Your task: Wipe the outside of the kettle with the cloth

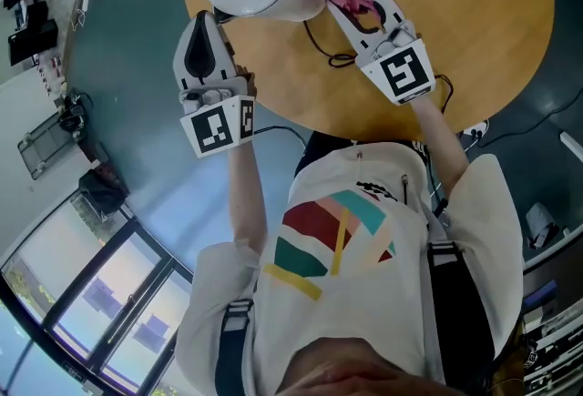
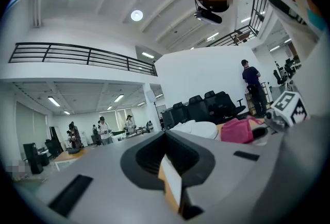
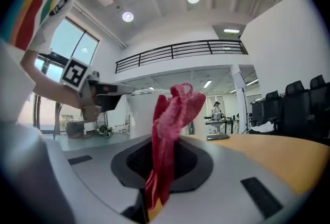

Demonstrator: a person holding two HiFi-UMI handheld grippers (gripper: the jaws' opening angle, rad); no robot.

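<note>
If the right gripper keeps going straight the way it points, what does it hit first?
Most likely the kettle: the right gripper, shut on the cloth, points at its side, cloth leading. Exact depth is unclear.

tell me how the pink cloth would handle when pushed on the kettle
Probably floppy: the pink cloth bunches into folds where the right tool pinches it. Likely light, as its free end stands up unsupported. The knit-like texture probably grips rather than slips.

A round wooden bench point(image 1: 474, 12) carries a black cable point(image 1: 319, 46). Beyond the bench, black office chairs point(image 2: 206, 106) line a white wall, a person point(image 2: 251, 80) standing nearby.
</note>
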